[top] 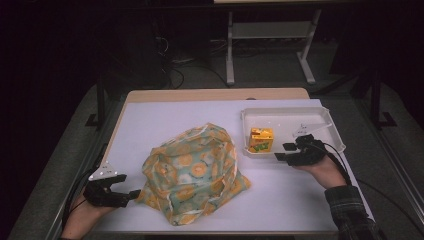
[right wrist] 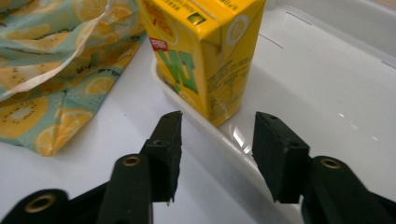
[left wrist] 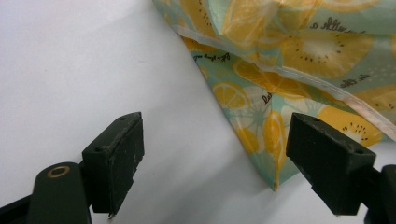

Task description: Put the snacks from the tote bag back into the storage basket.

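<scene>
A crumpled bag (top: 192,170) printed with lemons and kiwi slices lies in the middle of the white table. Its lower left corner (left wrist: 273,177) sits just inside the right jaw of my left gripper (left wrist: 215,154), whose jaws stand wide apart and press on nothing. That left gripper (top: 131,194) rests at the bag's near left edge. A yellow juice carton (top: 261,139) stands upright in the near left corner of a white tray (top: 300,117). My right gripper (top: 282,151) is open just in front of the carton (right wrist: 205,51), above the tray's rim (right wrist: 224,140), with nothing between its jaws.
The white tabletop (top: 150,125) has a wooden strip along its far edge. Beyond the table, a dark floor holds cables and a grey frame (top: 230,50). The bag's edge (right wrist: 51,70) lies left of the tray.
</scene>
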Tool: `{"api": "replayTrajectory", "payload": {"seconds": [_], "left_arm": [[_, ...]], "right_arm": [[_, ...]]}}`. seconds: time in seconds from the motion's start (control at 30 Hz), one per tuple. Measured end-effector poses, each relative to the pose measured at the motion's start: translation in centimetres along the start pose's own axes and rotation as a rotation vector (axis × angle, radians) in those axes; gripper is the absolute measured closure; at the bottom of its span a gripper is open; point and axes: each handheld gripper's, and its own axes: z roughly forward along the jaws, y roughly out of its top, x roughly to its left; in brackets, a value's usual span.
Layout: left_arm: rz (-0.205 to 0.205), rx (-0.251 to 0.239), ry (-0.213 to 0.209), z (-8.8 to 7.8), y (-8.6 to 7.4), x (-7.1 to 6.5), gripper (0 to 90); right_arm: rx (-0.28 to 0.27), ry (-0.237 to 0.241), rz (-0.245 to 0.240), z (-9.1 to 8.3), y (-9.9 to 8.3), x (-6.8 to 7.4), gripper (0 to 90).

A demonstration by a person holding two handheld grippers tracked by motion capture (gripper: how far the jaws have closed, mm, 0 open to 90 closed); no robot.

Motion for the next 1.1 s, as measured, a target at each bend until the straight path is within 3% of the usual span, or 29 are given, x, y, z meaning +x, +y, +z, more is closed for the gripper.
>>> {"api": "replayTrajectory", "payload": {"seconds": [0.23,0.5,0.8,1.1], "left_arm": [[0.009,0.002,-0.008,0.1,0.1,-0.1,18.9],[0.011,0.001,-0.01,0.1,0.1,-0.2,18.9],[0.007,-0.001,-0.018,0.3,0.0,-0.3,18.9],[0.02,0.002,-0.016,0.3,0.0,-0.4,18.9]], "right_arm": [[-0.013,-0.001,0.017,-0.7,-1.2,1.0,31.8],[-0.009,-0.06,0.007,-0.9,-2.6,2.2,23.8],[-0.017,-0.115,0.043,-1.0,-4.5,3.6,14.3],[-0.013,-0.12,0.055,-1.5,-6.4,4.4,13.4]]}}
